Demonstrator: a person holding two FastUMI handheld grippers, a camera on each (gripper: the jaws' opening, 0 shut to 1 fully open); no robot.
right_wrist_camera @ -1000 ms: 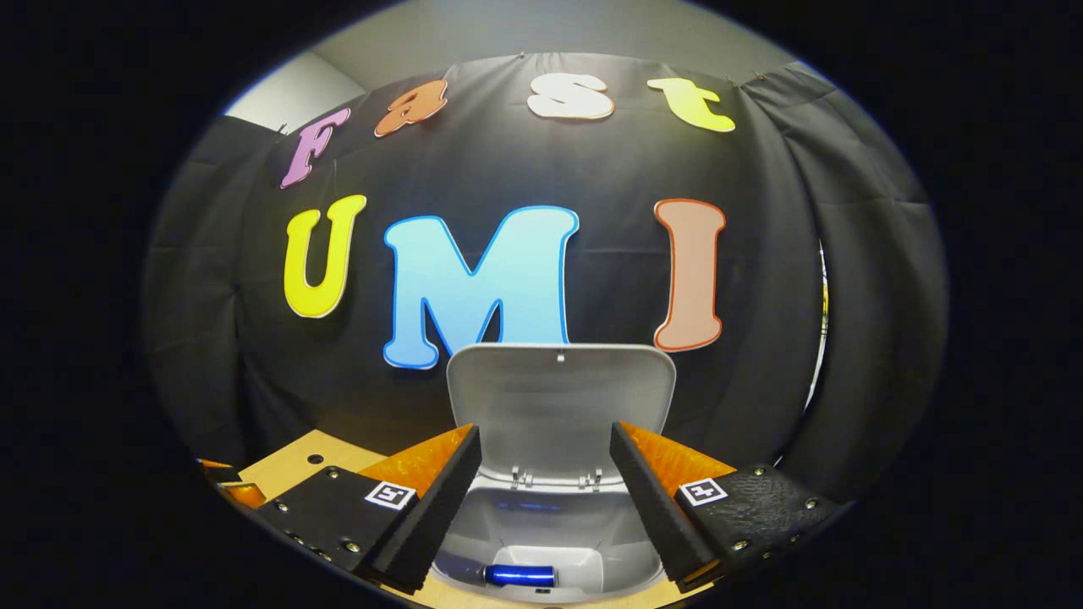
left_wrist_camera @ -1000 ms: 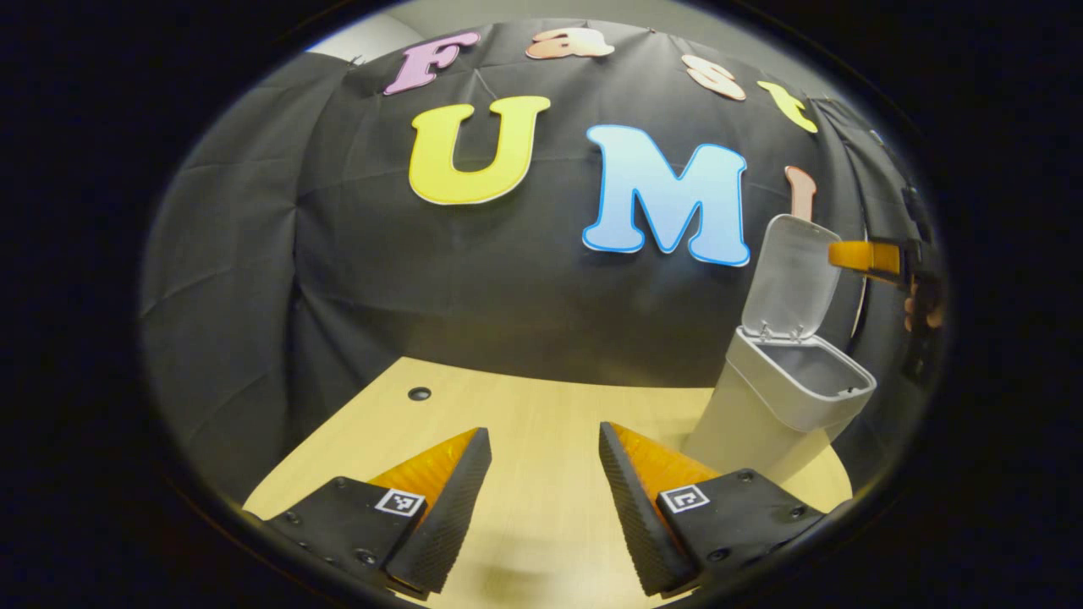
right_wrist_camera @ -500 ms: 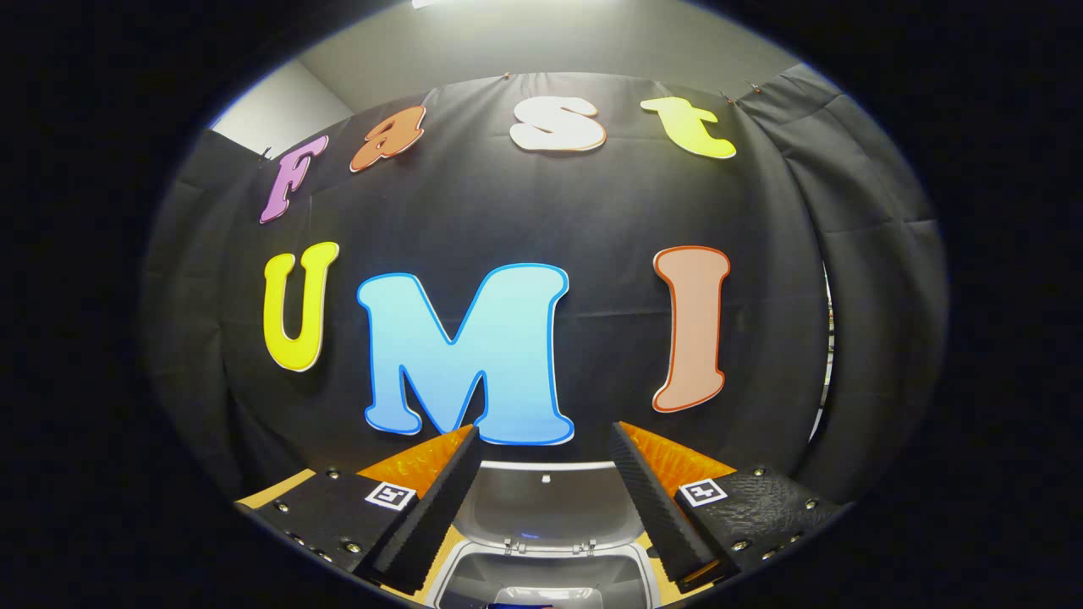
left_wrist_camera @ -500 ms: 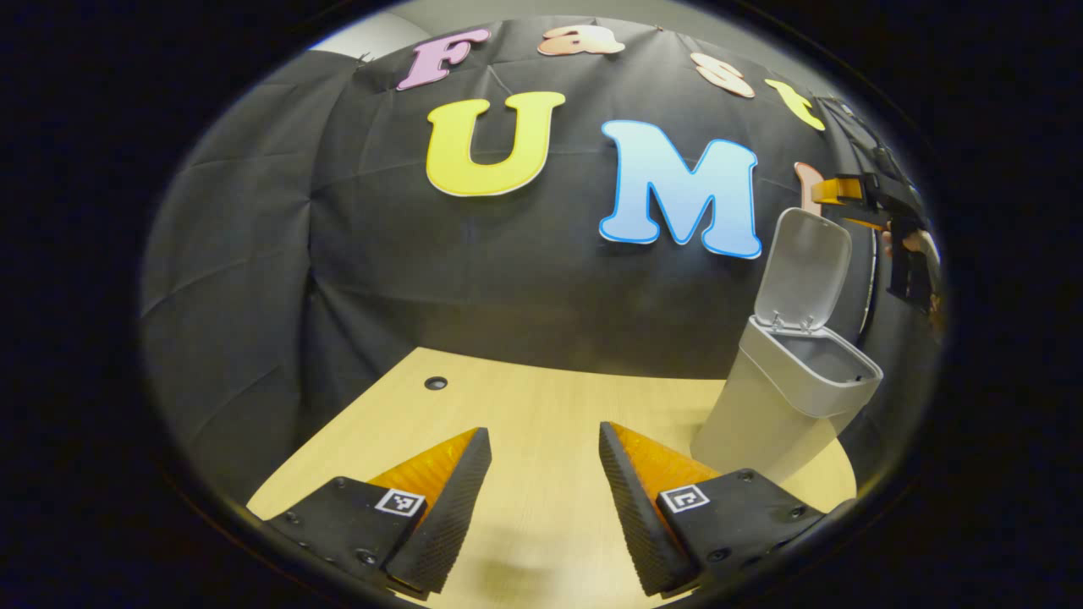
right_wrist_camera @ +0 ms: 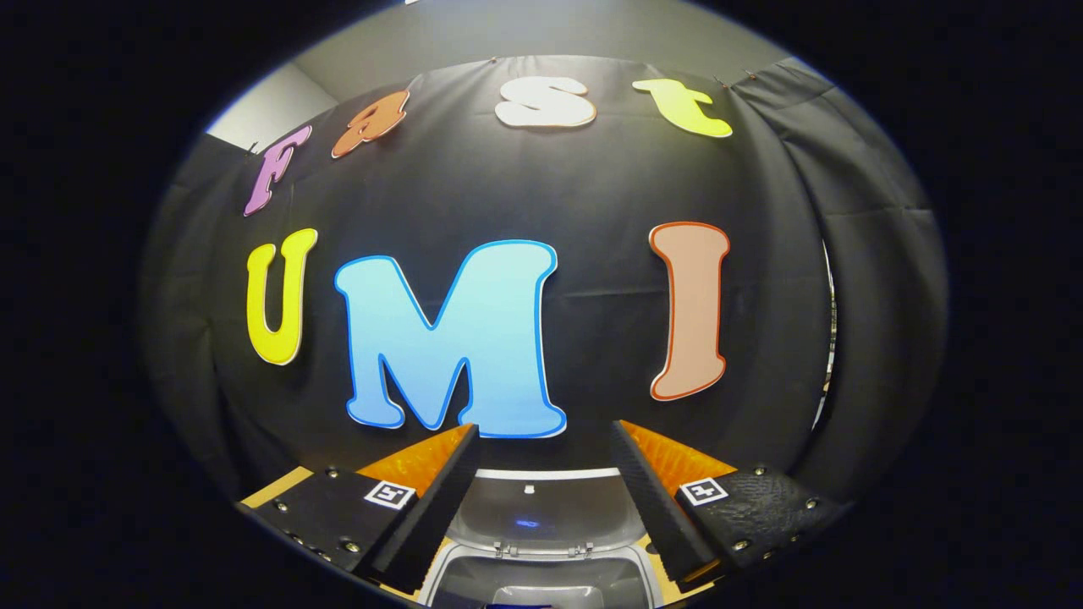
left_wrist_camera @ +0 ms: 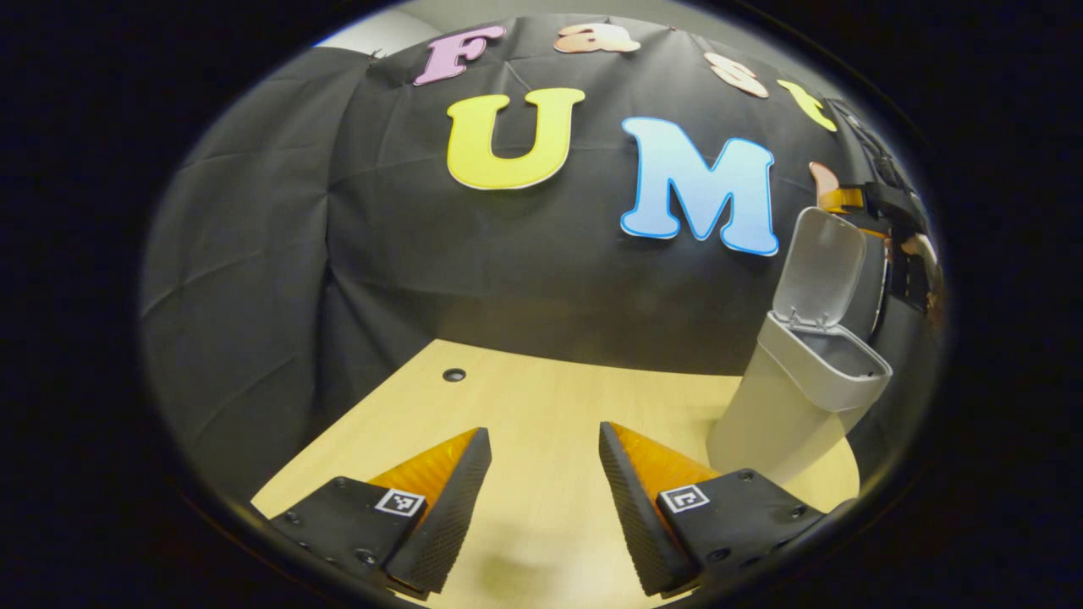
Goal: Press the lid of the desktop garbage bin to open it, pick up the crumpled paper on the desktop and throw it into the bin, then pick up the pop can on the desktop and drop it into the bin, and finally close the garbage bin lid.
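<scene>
- Bin [left_wrist_camera: 791, 414]: pale, stands upright at the far right edge of the table [left_wrist_camera: 541, 406]; in your right gripper view its open mouth [right_wrist_camera: 541, 579] lies directly below and between the fingers.
- Lid [left_wrist_camera: 819, 269]: hinged at the back of the bin, raised nearly upright; its inner face [right_wrist_camera: 546, 516] looks toward your right gripper.
- Right gripper [right_wrist_camera: 544, 495]: fingers spread, nothing between them, held above the bin opening. From your left gripper view it [left_wrist_camera: 876, 207] shows just behind the lid's top edge; contact cannot be told.
- Left gripper [left_wrist_camera: 541, 499]: fingers spread, empty, above bare table, well apart from the bin.
- Table: light wood, with a small dark hole [left_wrist_camera: 453, 374] near the back.
</scene>
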